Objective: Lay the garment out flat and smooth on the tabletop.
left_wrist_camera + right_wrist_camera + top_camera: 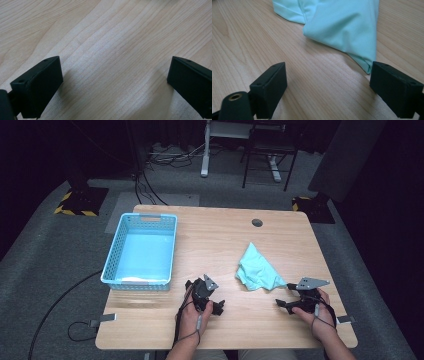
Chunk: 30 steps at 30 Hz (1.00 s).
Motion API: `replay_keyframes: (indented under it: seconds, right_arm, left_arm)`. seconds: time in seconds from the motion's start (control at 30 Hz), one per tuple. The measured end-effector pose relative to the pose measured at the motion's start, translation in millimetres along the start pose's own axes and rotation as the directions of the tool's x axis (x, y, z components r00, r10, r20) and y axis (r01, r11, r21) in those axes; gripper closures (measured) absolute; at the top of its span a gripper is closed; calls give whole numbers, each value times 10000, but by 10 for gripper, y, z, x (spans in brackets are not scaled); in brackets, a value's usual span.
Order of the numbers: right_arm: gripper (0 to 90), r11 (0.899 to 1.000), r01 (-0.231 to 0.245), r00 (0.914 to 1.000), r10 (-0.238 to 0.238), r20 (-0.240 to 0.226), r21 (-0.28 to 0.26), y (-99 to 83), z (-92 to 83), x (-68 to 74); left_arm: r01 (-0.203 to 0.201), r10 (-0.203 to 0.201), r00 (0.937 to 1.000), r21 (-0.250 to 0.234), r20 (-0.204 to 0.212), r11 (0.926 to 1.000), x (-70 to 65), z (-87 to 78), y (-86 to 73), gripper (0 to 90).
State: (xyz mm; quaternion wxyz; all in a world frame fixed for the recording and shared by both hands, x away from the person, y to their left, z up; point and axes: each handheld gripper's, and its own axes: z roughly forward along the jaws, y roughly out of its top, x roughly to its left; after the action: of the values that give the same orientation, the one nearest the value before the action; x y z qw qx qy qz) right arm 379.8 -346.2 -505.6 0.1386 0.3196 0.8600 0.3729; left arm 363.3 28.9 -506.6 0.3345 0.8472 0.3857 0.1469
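A mint-green cloth [257, 270] lies crumpled on the wooden table [220, 240], right of centre. My right gripper [294, 296] rests at the cloth's near right corner. In the right gripper view this gripper [328, 67] is open, with bare wood between its jaws. The cloth [342, 22] lies just ahead, and its pointed corner ends beside the tip of the right-hand jaw. My left gripper [206, 296] sits near the table's front, left of the cloth. In the left gripper view it [113, 65] is open wide over bare wood, holding nothing.
A light blue perforated basket [137, 284] stands on the table's left side. A round cable hole [257, 222] is at the back right of the table. Beyond the table, chair and desk legs stand on grey carpet.
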Motion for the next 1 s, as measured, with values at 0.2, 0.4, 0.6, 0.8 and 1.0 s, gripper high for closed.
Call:
replay_keyframes:
  seconds: [0.2,0.4,0.6,0.8,1.0]
  right_arm:
    - [141,10000,-1,10000,1,-1,0,0,0,0]
    - [142,10000,-3,10000,3,-2,0,0,0,0]
    - [141,10000,-2,10000,2,-1,2,0,0,1]
    - [142,10000,-1,10000,1,3,7,0,-1,1]
    - [174,10000,16,10000,-16,-52,-24,0,-6,-1]
  left_arm:
    - [-139,139,9998,-4,122,9999,16,-5,-5,2]
    - [-137,137,9998,-1,118,9999,16,-5,-5,1]
    - [-146,146,9998,3,120,9999,16,-5,-6,2]
    - [-145,144,9998,2,121,9999,17,-5,-6,2]
    - [-170,170,9998,-1,143,9999,28,-7,-5,2]
